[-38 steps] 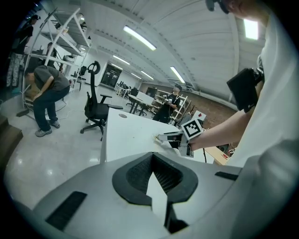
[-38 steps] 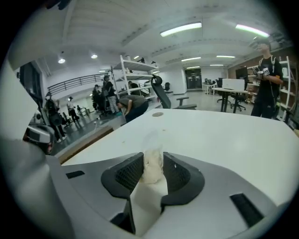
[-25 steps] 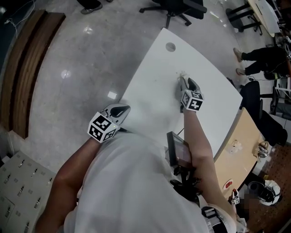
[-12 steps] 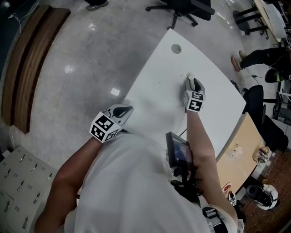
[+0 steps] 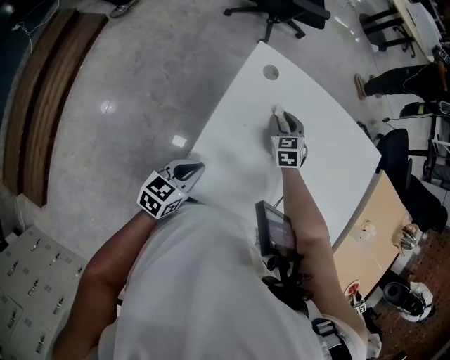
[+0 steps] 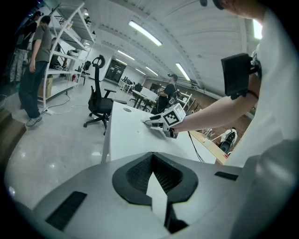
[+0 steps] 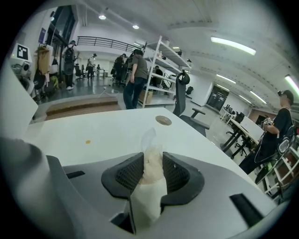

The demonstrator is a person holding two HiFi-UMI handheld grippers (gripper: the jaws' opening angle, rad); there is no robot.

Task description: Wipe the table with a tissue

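The white table stretches out ahead of me. My right gripper reaches over its middle, shut on a crumpled white tissue whose end lies against the tabletop. In the right gripper view the tissue is pinched between the black pads, and a small orange-brown spot marks the table to the left. My left gripper hangs at the table's near left edge, jaws together and holding nothing. The left gripper view shows the left gripper and, beyond it, the right gripper on the table.
A round cable hole sits near the table's far corner. A black office chair stands beyond it. A wooden desk adjoins on the right, with a person's legs further off. A dark device is strapped to my right forearm.
The right gripper has slid leftward across the table with the tissue and has rolled a little. The left gripper has kept still.
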